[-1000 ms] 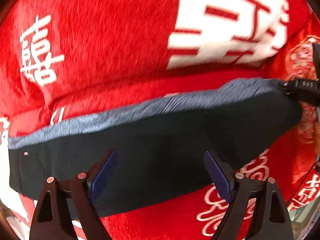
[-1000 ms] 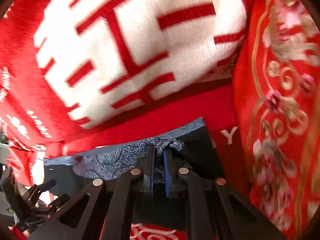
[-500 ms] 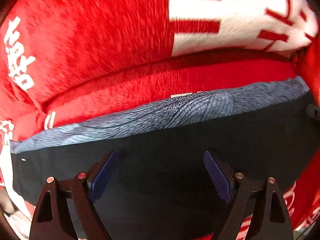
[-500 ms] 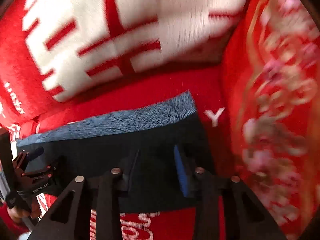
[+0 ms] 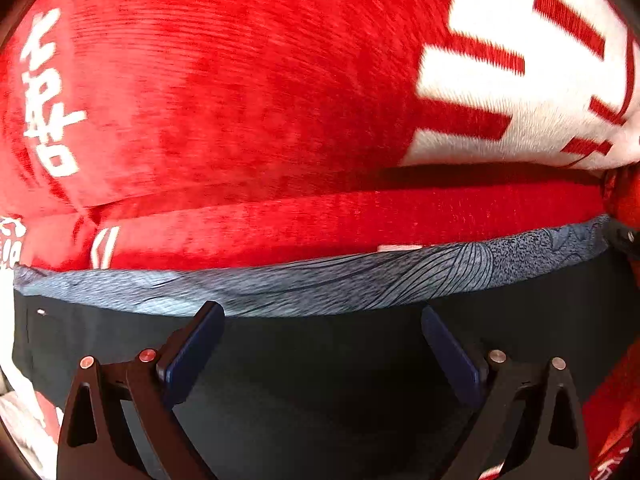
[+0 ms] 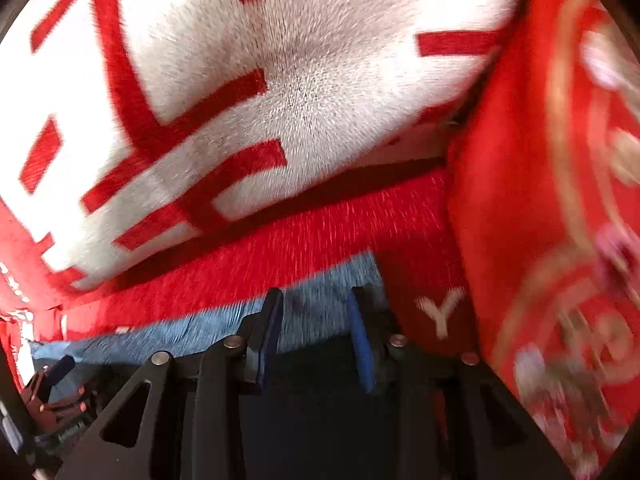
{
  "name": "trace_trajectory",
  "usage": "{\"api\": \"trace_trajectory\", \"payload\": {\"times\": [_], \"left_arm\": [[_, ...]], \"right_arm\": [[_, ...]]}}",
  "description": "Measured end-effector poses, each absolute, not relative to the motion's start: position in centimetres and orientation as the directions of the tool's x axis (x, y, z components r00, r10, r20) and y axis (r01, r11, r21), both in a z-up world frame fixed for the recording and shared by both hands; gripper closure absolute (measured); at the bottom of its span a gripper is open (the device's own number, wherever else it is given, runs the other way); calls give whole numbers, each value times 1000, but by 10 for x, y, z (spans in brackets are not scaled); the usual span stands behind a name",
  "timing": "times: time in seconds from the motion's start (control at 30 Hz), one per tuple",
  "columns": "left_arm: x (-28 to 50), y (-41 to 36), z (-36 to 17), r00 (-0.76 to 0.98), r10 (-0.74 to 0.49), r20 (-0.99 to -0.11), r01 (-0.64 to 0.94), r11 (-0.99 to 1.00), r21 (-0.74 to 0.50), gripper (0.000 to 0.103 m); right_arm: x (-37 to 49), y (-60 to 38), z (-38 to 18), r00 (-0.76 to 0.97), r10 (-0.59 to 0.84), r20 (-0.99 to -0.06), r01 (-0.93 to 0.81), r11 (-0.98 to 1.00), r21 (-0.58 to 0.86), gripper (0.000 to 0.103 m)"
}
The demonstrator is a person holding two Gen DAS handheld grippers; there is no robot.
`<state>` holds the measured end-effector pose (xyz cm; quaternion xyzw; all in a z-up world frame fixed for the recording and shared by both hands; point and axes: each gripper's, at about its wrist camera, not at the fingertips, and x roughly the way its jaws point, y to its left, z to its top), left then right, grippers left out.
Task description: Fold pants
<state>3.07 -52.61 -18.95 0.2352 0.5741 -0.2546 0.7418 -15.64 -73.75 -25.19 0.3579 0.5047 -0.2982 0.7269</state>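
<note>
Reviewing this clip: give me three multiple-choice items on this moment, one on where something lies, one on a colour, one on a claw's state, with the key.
1. Where does the patterned band of the pants lie?
A. along their far edge, next to the red blanket
B. on the side nearest the camera
C. hidden under a pillow

2. What colour is the pants' main fabric?
A. white
B. dark, near black
C. yellow

3. How does the left claw stand?
A. clamped on the band
B. shut on nothing
C. wide open above the pants

Key: 1 A, the grey-blue strip runs between the dark cloth and the blanket. 2 B, the cloth under both claws is near black. 3 C, its blue pads stand far apart with nothing pinched.
</note>
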Motion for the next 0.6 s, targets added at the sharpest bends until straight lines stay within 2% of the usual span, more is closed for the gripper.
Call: {"api": "trace_trajectory", "payload": {"times": [0.07, 0.13, 0.23, 0.3, 0.33, 0.4, 0.5, 0.6], "left_arm": [[33, -509, -185, 231, -91, -969, 644, 760, 83, 3], [33, -492, -188, 229, -65, -971, 638, 764, 99, 3], [33, -468, -205, 183, -6, -983, 625, 773, 111, 3], [32, -457, -208, 159, -24, -987, 617, 783, 80, 3], [32, -454, -209, 151, -30, -988, 619, 782, 71, 3], [31, -449, -211, 159, -33, -987, 622, 780, 74, 1], [30, -445, -213, 159, -46, -986, 611, 789, 62, 1], [31, -438, -213, 123, -48, -991, 595, 803, 35, 1]], "right_arm": [[-175, -723, -243, 325, -59, -944, 787, 570, 236, 52], [-189, -707, -246, 307, -42, -951, 779, 585, 225, 46], [-208, -680, -261, 276, -69, -959, 748, 642, 169, 45], [-212, -668, -261, 309, -111, -945, 717, 679, 154, 33], [-211, -667, -263, 316, -101, -943, 711, 684, 165, 21], [-204, -657, -266, 295, -93, -951, 698, 701, 148, 16], [-189, -647, -270, 246, -59, -967, 665, 736, 125, 1], [-181, -647, -274, 213, -41, -976, 649, 753, 110, 0]]}}
